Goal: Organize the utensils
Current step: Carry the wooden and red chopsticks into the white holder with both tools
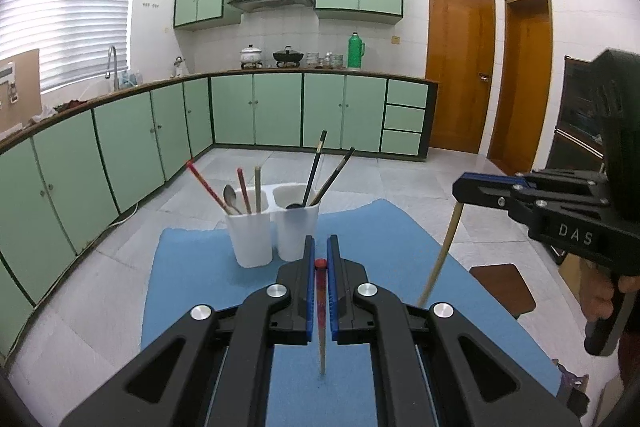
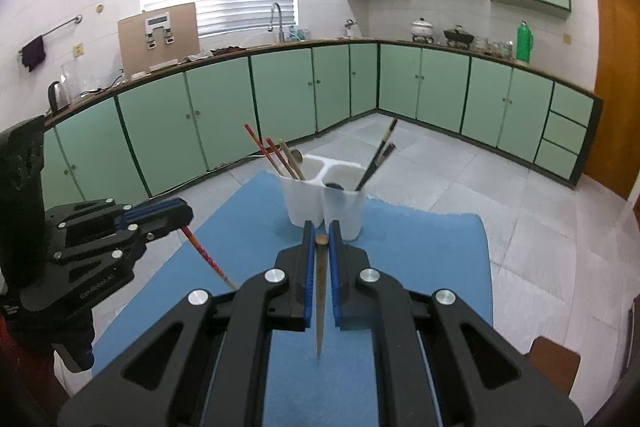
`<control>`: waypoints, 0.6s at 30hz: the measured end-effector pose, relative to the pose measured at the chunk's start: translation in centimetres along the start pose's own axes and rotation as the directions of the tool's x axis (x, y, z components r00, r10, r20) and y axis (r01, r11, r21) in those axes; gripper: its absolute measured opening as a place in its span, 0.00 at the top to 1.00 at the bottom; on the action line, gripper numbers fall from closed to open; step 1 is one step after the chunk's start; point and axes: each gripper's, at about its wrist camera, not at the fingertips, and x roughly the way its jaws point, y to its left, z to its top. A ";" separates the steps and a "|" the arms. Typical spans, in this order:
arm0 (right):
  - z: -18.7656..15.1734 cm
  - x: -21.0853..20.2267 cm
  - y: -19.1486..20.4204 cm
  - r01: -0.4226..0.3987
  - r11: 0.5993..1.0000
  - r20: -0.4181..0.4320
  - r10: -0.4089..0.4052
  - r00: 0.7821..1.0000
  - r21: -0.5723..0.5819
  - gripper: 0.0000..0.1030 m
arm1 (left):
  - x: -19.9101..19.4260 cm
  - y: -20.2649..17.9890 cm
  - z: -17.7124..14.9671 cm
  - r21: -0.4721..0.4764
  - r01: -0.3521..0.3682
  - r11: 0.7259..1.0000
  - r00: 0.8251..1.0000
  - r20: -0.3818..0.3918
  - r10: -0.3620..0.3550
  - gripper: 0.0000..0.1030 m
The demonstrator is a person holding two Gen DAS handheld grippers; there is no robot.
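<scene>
Left wrist view: left gripper (image 1: pixel 320 247) clamps a red chopstick (image 1: pixel 321 311) hanging tip-down; right gripper (image 2: pixel 321 233) clamps a tan chopstick (image 2: pixel 320 303) likewise (both near-vertical). White holder (image 1: pixel 276 227) stands just ahead.

- Utensil holder (image 1: pixel 276 227): white plastic, smooth, slight sheen.
- Mat (image 1: pixel 192 267): blue cloth, matt, lightly napped.
- Left gripper (image 1: pixel 320 251): matt black plastic, blue ribbed pads, bright metal bolts.
- Red chopstick (image 1: pixel 321 303): glossy lacquer, bare wood tip.
- Spoon (image 1: pixel 230 197): polished metal.
</scene>
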 end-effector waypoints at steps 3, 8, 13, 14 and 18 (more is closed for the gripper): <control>0.8 -0.2 0.1 -0.010 1.000 0.010 0.010 1.000 -0.013 0.94 | -0.2 0.2 0.5 0.006 0.006 1.000 1.000 0.013 -0.006 0.95; 2.3 -0.1 0.2 -0.035 0.999 0.024 0.036 0.999 -0.019 0.94 | -0.4 0.6 1.8 0.006 0.017 1.000 0.999 0.038 -0.017 0.95; 3.8 0.6 0.3 -0.043 0.998 0.037 0.045 0.998 -0.035 0.94 | 0.2 1.2 3.9 0.001 0.020 1.000 0.997 0.072 -0.020 0.95; 4.3 0.8 0.3 -0.046 0.998 0.043 0.047 0.998 -0.038 0.94 | 0.4 1.4 4.5 0.002 0.021 1.000 0.996 0.083 -0.021 0.95; 6.4 1.3 -0.1 -0.049 0.998 0.070 0.052 0.996 -0.039 0.94 | 1.2 1.8 6.6 0.006 0.028 1.000 0.993 0.115 -0.028 0.95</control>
